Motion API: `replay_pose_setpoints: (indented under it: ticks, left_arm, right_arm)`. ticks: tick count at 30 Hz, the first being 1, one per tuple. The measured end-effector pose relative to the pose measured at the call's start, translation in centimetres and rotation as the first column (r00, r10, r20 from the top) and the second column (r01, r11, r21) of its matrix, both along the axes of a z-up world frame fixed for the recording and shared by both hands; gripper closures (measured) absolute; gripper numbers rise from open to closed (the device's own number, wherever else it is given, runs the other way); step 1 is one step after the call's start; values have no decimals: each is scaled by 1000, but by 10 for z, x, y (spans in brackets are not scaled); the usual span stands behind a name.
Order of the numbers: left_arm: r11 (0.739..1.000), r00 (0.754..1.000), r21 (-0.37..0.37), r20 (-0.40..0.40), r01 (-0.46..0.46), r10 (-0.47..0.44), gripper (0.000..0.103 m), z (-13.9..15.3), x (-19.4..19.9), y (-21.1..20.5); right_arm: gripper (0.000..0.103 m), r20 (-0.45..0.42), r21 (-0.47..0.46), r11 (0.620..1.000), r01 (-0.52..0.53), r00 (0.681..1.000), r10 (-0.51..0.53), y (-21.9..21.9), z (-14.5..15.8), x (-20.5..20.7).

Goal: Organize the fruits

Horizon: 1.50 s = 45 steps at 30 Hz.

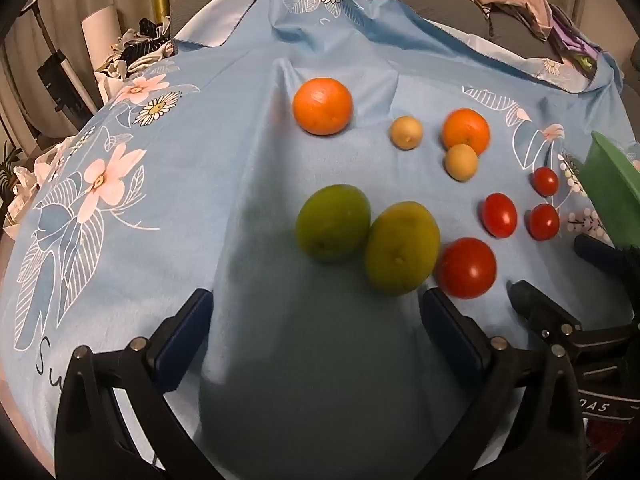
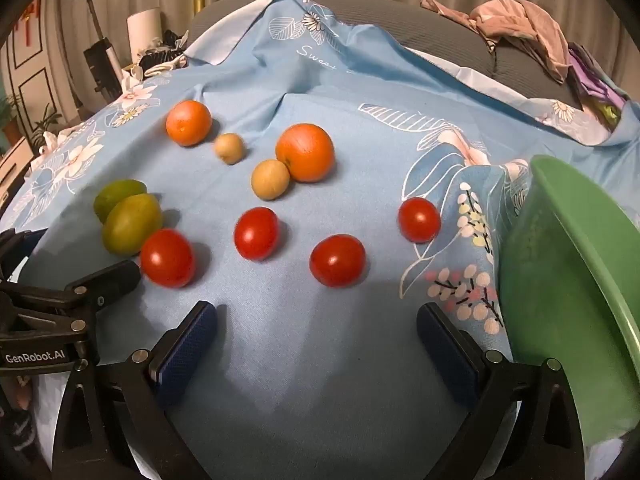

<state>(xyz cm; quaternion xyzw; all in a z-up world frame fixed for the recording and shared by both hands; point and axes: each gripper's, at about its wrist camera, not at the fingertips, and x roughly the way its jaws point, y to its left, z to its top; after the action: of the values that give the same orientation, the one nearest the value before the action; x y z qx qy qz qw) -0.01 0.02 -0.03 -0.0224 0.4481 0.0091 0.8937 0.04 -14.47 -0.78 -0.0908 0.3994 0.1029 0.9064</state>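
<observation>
Fruits lie on a blue flowered cloth (image 1: 256, 360). Two oranges (image 1: 322, 106) (image 1: 465, 129), two small tan fruits (image 1: 406, 132) (image 1: 461, 161), two green fruits (image 1: 333, 222) (image 1: 401, 247) touching each other, and several red tomatoes (image 1: 466, 267) (image 1: 499, 215). My left gripper (image 1: 316, 328) is open and empty, just short of the green fruits. My right gripper (image 2: 317, 338) is open and empty, just short of a tomato (image 2: 337, 261). Other tomatoes (image 2: 256, 233) (image 2: 419, 219) (image 2: 167, 257) lie around it. The oranges (image 2: 305, 152) (image 2: 188, 122) are farther back.
A green plastic bowl (image 2: 568, 292) stands tilted at the right, close to my right gripper's right finger; it also shows in the left wrist view (image 1: 612, 192). A grey sofa back with crumpled clothes (image 2: 520, 28) lies behind. The cloth is wrinkled at the far side.
</observation>
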Motion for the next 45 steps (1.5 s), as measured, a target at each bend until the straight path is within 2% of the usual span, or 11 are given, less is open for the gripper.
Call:
replay_pose_setpoints:
  ticks: [45]
  left_arm:
    - [1000,1000,-1,-27,-3,3,0,-2,1,5]
  right_arm:
    - [3,-2,12,1000,0,1000,0,-1,-1,0]
